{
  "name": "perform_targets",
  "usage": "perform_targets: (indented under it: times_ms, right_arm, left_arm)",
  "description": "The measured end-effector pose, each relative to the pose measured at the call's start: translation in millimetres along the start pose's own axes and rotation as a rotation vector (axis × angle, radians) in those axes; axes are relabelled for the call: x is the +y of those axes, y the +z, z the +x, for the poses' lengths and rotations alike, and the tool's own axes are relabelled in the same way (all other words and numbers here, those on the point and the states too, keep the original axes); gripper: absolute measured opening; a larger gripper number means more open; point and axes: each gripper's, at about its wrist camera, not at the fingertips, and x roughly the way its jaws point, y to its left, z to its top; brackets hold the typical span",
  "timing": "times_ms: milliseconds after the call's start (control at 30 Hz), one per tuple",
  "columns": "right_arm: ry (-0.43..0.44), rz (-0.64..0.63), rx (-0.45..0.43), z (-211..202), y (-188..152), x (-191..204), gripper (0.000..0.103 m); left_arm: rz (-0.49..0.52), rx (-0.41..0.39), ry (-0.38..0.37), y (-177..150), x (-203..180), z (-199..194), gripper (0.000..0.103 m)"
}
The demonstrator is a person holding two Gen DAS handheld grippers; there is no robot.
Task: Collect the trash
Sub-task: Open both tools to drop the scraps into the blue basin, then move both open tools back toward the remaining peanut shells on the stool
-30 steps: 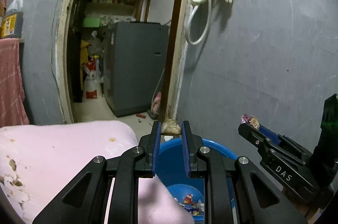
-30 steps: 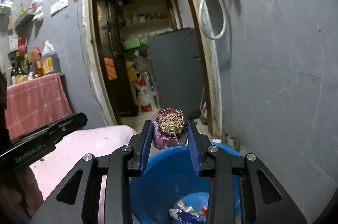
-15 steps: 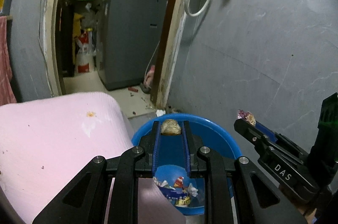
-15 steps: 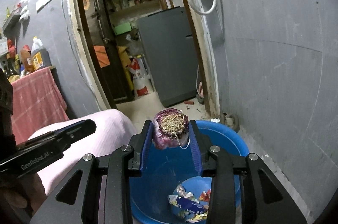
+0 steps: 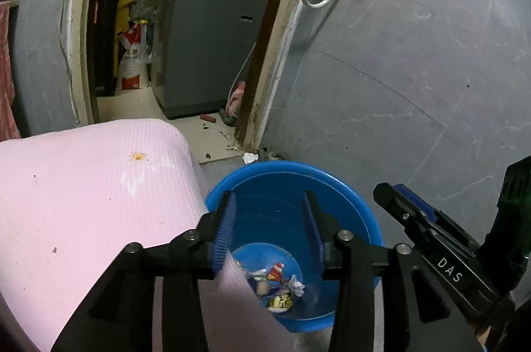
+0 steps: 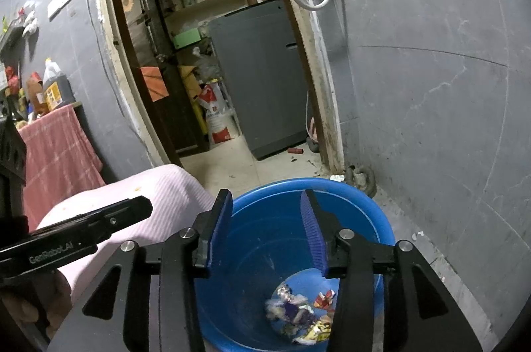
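A blue plastic bin [image 5: 348, 199] [image 6: 351, 202] stands on the floor beside a pink-covered table. Wrappers and scraps [image 5: 278, 285] [image 6: 302, 315] lie at its bottom. My left gripper [image 5: 269, 212] hangs open and empty above the bin. My right gripper [image 6: 265, 212] is also open and empty above the bin. The right gripper shows from the side in the left wrist view [image 5: 431, 236], and the left gripper shows in the right wrist view [image 6: 83, 236].
The pink table [image 5: 83, 192] lies left of the bin. A grey wall [image 5: 415, 70] is to the right. A doorway with a grey appliance [image 5: 209, 36] is ahead. A small white scrap [image 5: 249, 157] lies on the floor behind the bin.
Both grippers tilted down over the bin and opened. The brown scrap left the left gripper and the purple onion piece left the right gripper.
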Motion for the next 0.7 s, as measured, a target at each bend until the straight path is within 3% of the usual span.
perform_targets:
  times_ms: [200,333,467,533,700]
  right_arm:
    - [0.004,-0.003,-0.044,-6.7,4.6,3.0,0.052]
    - [0.009,-0.015,-0.074,-12.8,7.4,8.9,0.055]
    - [0.030,-0.023,-0.105,-21.1,11.2,17.2,0.070]
    - [0.038,-0.037,-0.128,-27.1,14.3,24.0,0.072]
    - [0.072,-0.066,-0.196,-44.4,22.4,45.5,0.090]
  left_arm:
    - [-0.029,-0.051,0.026,2.3,9.6,-16.9,0.048]
    - [-0.035,-0.105,0.067,5.7,17.8,-35.0,0.062]
    - [-0.057,-0.185,0.127,9.4,28.2,-60.0,0.086]
    - [-0.065,-0.227,0.150,11.1,33.6,-75.1,0.091]
    - [-0.063,-0.318,0.201,13.4,45.9,-110.9,0.098]
